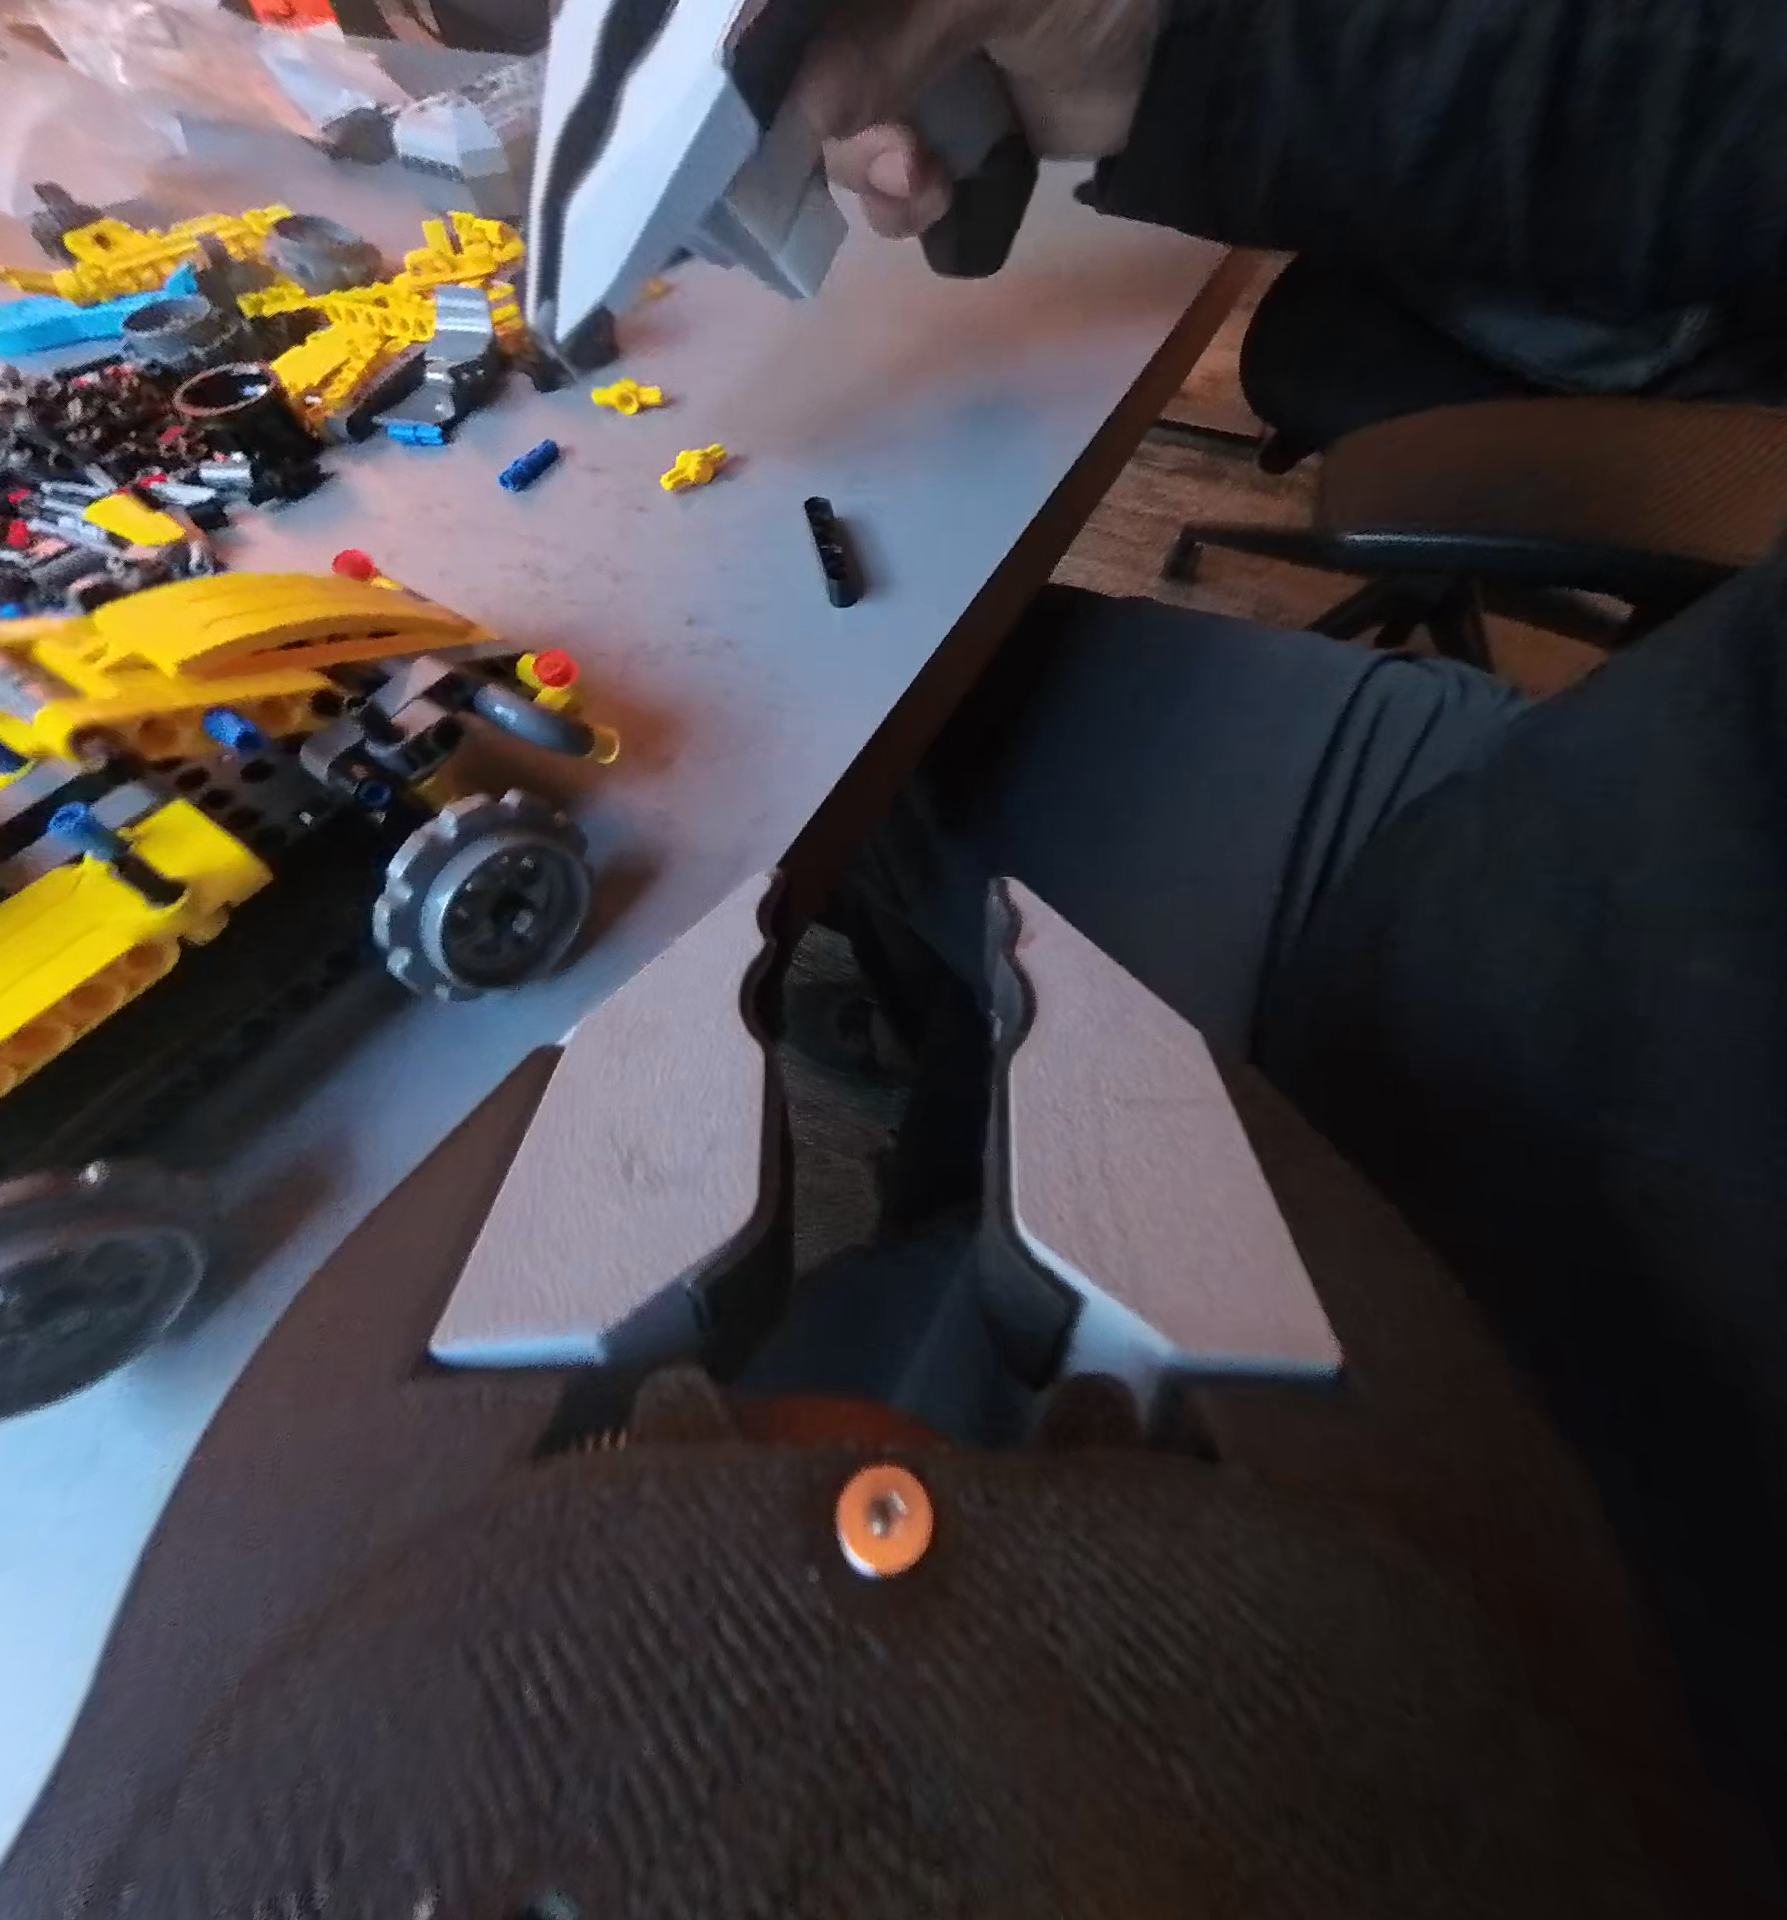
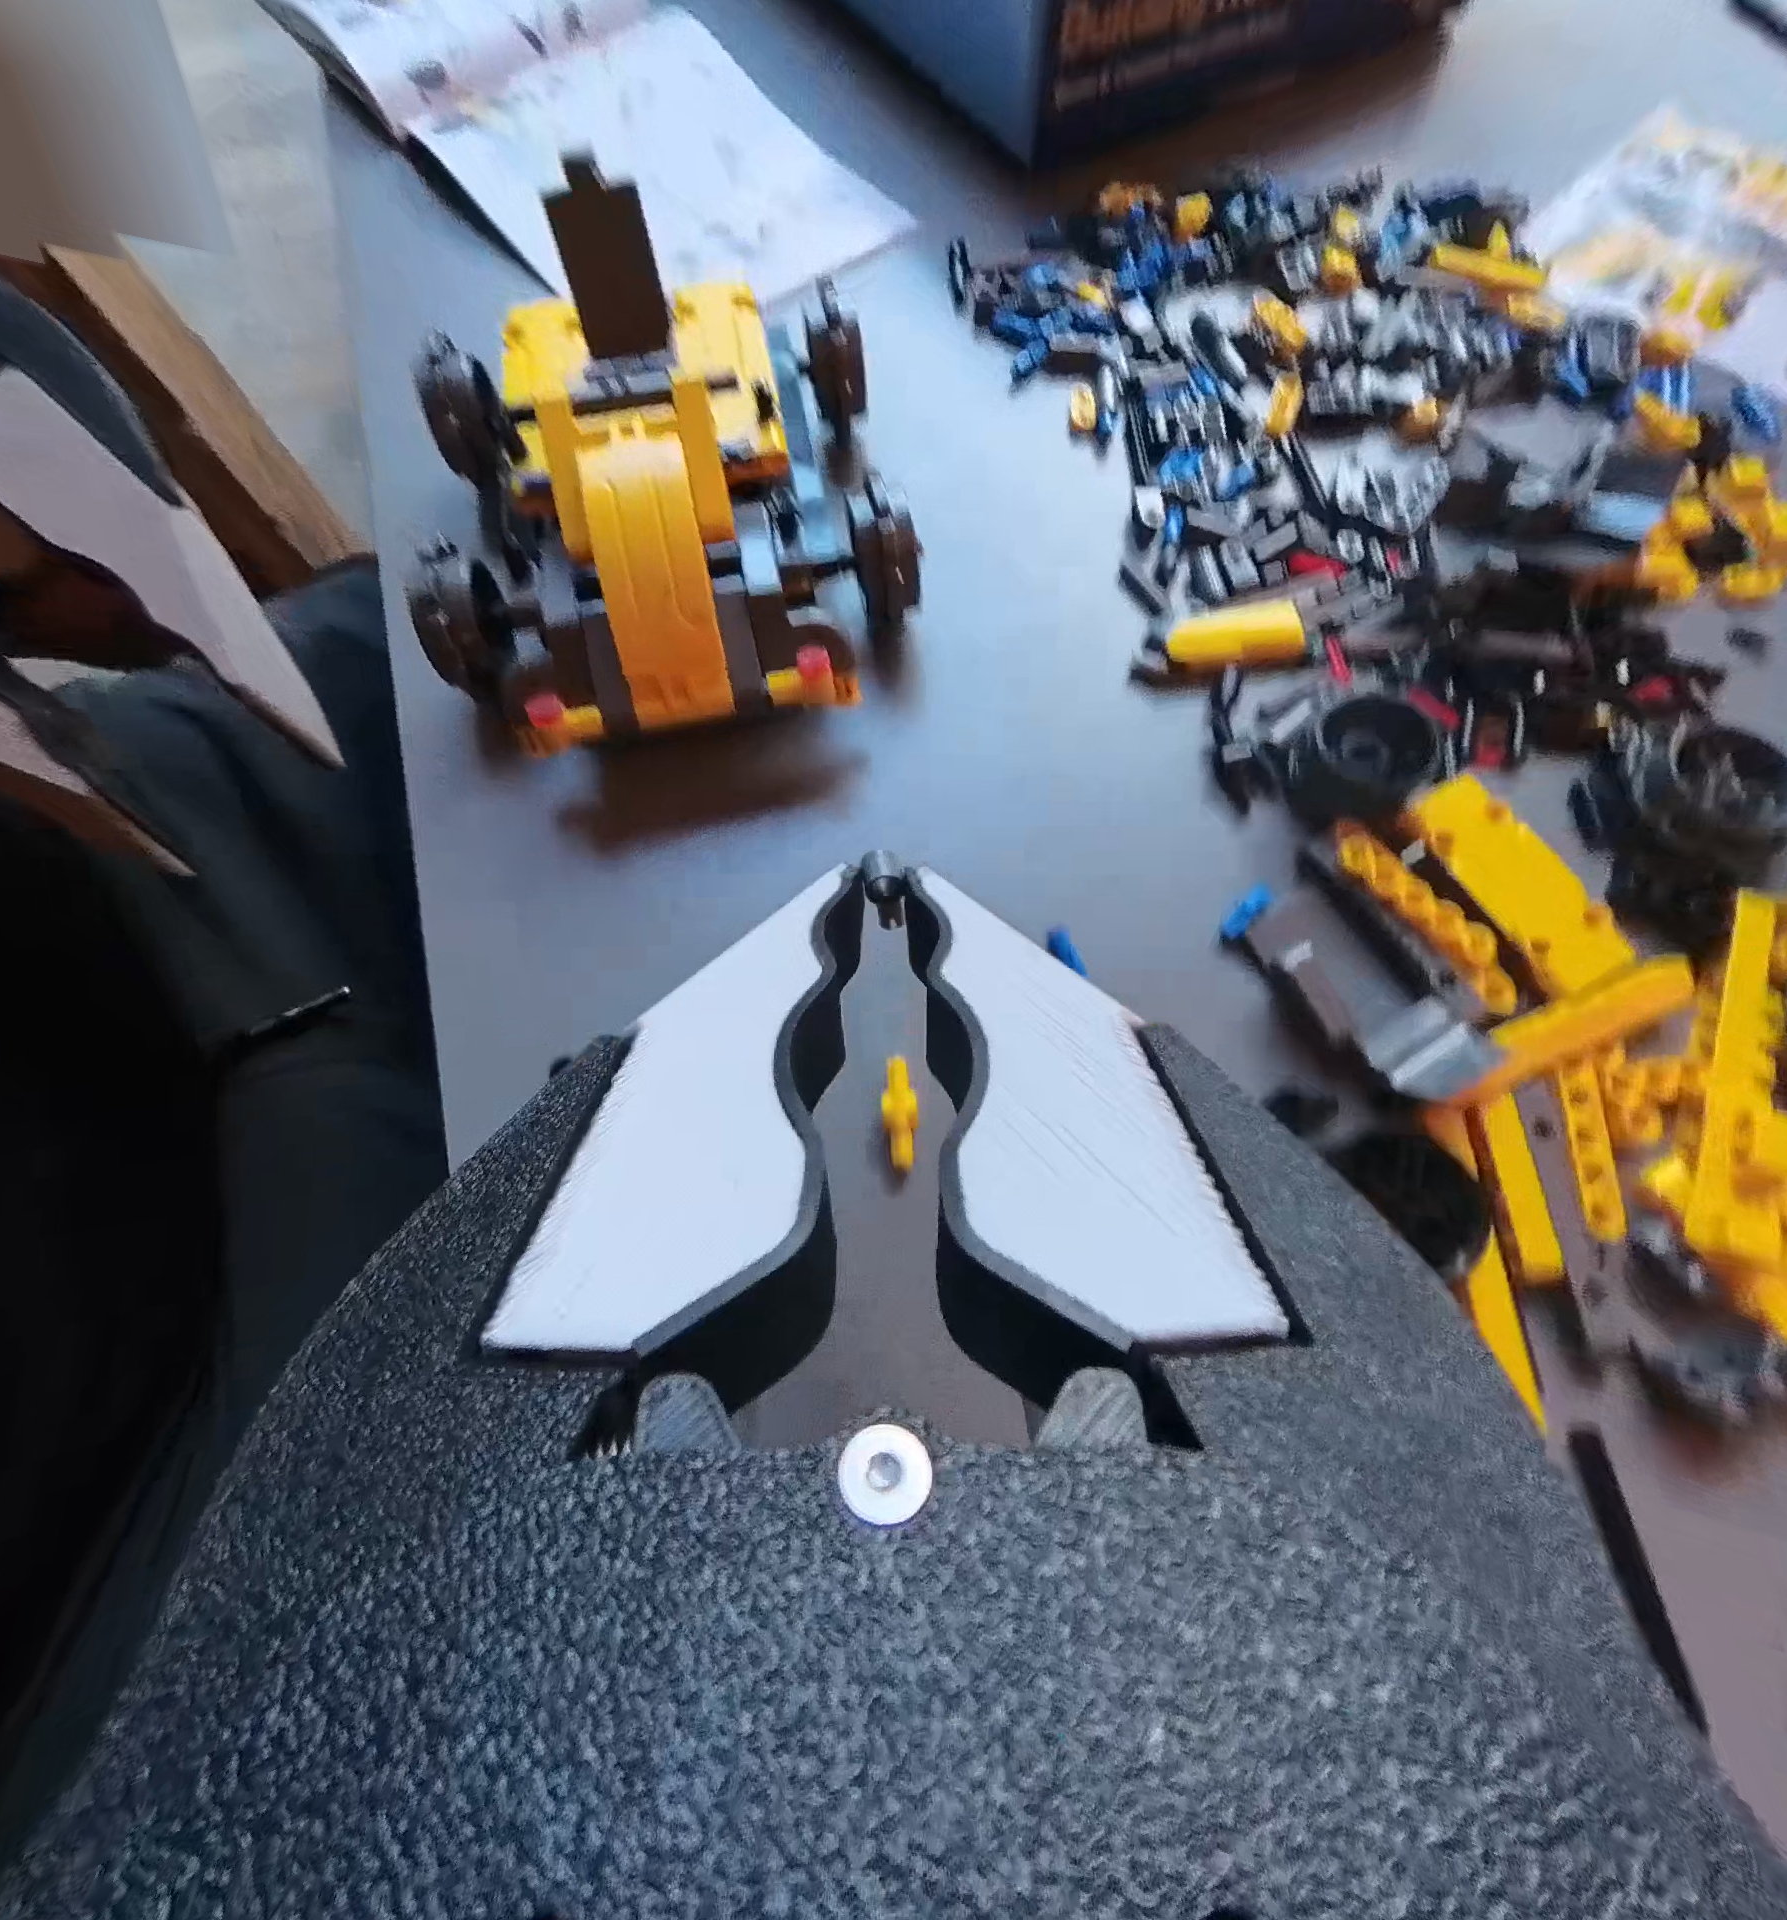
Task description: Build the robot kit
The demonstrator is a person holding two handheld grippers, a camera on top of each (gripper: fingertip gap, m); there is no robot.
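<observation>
My right gripper (image 2: 884,883) is shut on a small black pin (image 2: 881,881) held at its fingertips, just above the grey table (image 2: 1024,727). A small yellow connector (image 2: 899,1112) lies on the table below the fingers. A yellow and black model car (image 2: 650,520) stands just beyond the tips. My left gripper (image 1: 889,904) is open and empty, past the table's edge (image 1: 972,623) and over a person's dark-clothed lap. The left wrist view shows the car (image 1: 245,790) to the left and the right gripper (image 1: 556,358) farther off, tips down by the loose parts.
A heap of loose black, blue and yellow parts (image 2: 1388,468) and yellow beam assemblies (image 2: 1595,1039) fill the table's right side. A black beam (image 1: 833,551), a blue pin (image 1: 528,464) and yellow connectors (image 1: 627,396) lie apart. A booklet (image 2: 660,135) and dark box (image 2: 1180,62) sit at the back. The grippers' ends are close to 15 centimeters from one another. The small yellow connector (image 2: 899,1112) is closer to my right gripper, around 5 centimeters from its tips; the left tips are 15 centimeters off.
</observation>
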